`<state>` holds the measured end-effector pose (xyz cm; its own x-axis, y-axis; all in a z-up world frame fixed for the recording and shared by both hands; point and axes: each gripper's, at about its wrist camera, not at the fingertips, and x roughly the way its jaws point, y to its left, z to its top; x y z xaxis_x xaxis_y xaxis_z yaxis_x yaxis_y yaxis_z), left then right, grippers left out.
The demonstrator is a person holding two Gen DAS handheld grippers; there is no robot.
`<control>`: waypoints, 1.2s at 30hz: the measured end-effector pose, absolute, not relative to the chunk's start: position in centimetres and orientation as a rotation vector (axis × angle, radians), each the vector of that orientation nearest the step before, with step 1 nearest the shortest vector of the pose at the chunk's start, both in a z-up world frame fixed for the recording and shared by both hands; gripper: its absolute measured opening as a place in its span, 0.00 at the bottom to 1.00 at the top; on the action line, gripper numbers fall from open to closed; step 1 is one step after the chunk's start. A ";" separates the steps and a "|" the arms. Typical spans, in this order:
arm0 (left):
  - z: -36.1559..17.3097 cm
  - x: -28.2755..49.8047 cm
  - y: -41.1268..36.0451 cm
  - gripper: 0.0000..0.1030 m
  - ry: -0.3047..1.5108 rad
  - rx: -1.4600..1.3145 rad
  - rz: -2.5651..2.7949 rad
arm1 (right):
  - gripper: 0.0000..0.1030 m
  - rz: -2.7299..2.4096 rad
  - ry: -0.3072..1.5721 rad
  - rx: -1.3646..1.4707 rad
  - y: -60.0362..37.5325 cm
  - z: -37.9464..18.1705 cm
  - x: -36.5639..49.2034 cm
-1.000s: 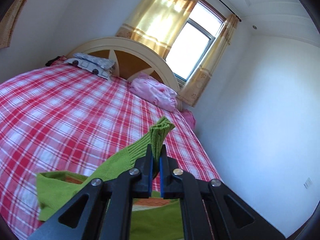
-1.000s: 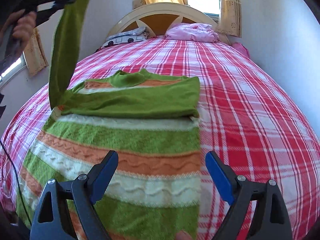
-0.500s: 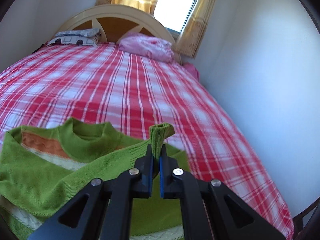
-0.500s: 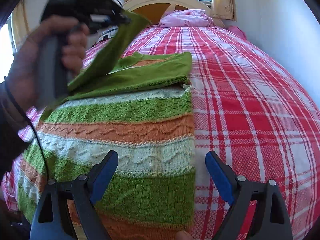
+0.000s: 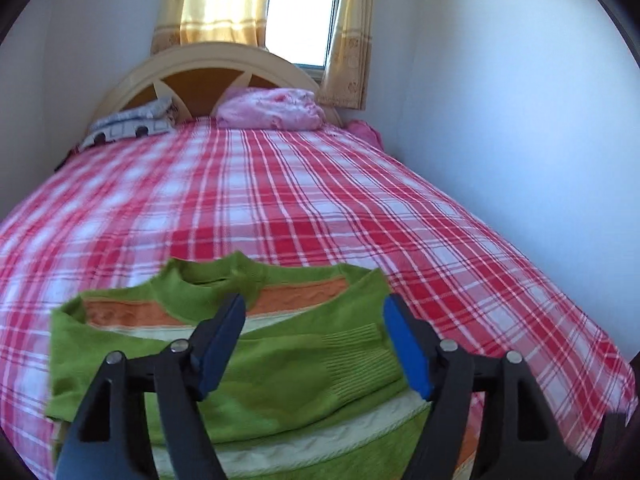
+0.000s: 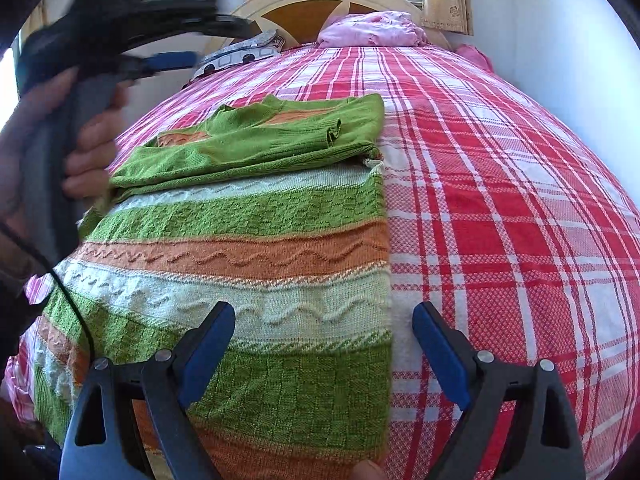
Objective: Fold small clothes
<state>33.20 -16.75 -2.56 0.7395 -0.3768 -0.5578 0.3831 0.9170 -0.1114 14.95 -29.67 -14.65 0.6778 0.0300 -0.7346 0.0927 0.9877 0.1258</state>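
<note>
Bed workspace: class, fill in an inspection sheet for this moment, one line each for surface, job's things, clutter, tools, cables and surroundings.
Surface: bed with a red plaid cover, fairly smooth.
Job's things: striped sweater lies flat; both sleeves folded across its chest, cuff on top.
Clutter: pink bundle and patterned cloth at the headboard.
Tools: left tool has just been opening, nothing between its pads; right tool open over the sweater's hem.
Cables: dark cable hangs from the left hand.
Surroundings: window, yellow curtains, white walls.
</note>
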 end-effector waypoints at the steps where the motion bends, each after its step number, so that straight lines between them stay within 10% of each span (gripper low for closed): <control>1: -2.7 32.9 -15.2 0.72 0.609 0.050 -0.389 | 0.88 -0.035 0.824 0.158 -29.7 -14.6 14.9; 14: -11.4 36.2 4.2 0.76 0.792 0.158 0.191 | 0.80 0.056 0.732 0.316 -31.3 -9.4 20.6; 21: -13.4 34.8 4.5 0.76 0.820 0.115 0.153 | 0.60 -0.025 0.817 0.291 -31.5 -11.1 29.6; 24: -13.6 34.7 5.4 0.76 0.832 0.060 0.130 | 0.14 -0.033 0.890 0.300 -31.8 -13.2 31.7; 36: -12.5 36.2 5.2 0.91 0.795 0.031 0.104 | 0.03 -0.142 0.849 0.187 -33.0 -13.2 30.3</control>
